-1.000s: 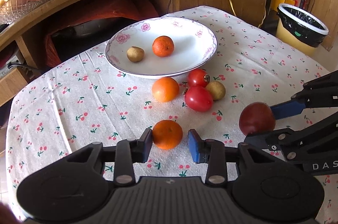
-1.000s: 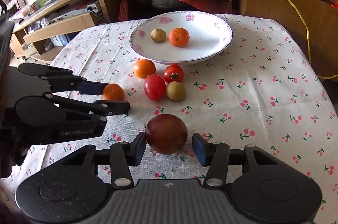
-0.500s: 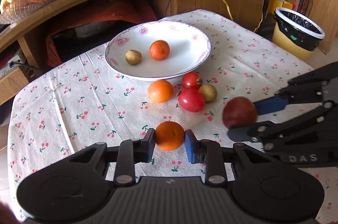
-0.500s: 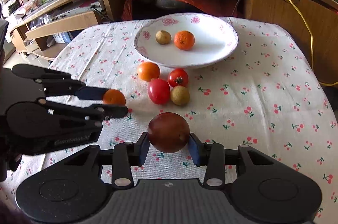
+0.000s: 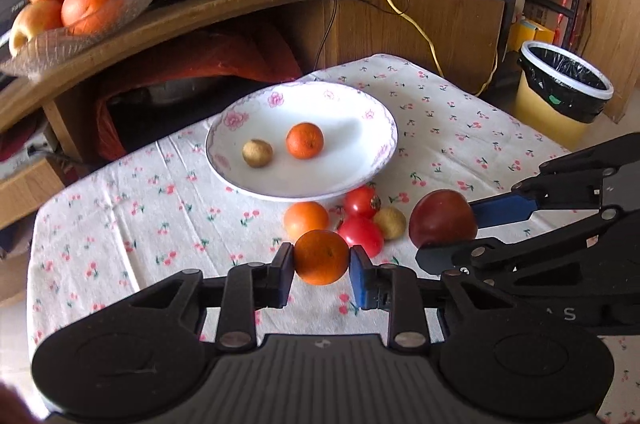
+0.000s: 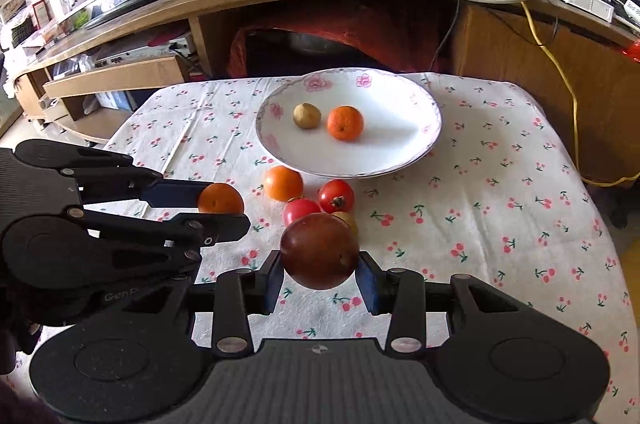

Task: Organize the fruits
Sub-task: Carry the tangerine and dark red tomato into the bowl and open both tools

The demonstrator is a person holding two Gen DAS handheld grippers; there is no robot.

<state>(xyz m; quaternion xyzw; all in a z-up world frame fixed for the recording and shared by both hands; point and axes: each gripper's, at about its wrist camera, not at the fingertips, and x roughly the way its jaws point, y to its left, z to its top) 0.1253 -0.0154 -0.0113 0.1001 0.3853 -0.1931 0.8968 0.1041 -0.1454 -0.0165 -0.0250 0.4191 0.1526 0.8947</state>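
Now the left gripper [image 5: 321, 270] pinches an orange [image 5: 321, 256] and the right gripper [image 6: 319, 279] clamps a dark red fruit [image 6: 319, 250], both held above the cloth [image 6: 480, 224] near the plate [image 6: 400, 152]. Part-hidden lettering reads "Gen" on the left gripper's side.

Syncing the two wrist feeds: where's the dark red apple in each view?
Left wrist: dark red apple at right of centre, clamped in the right gripper reaching in from the right edge.
Right wrist: dark red apple low at centre, between that gripper's own fingers.
Shared landmark: the white floral plate behind it, holding two fruits.
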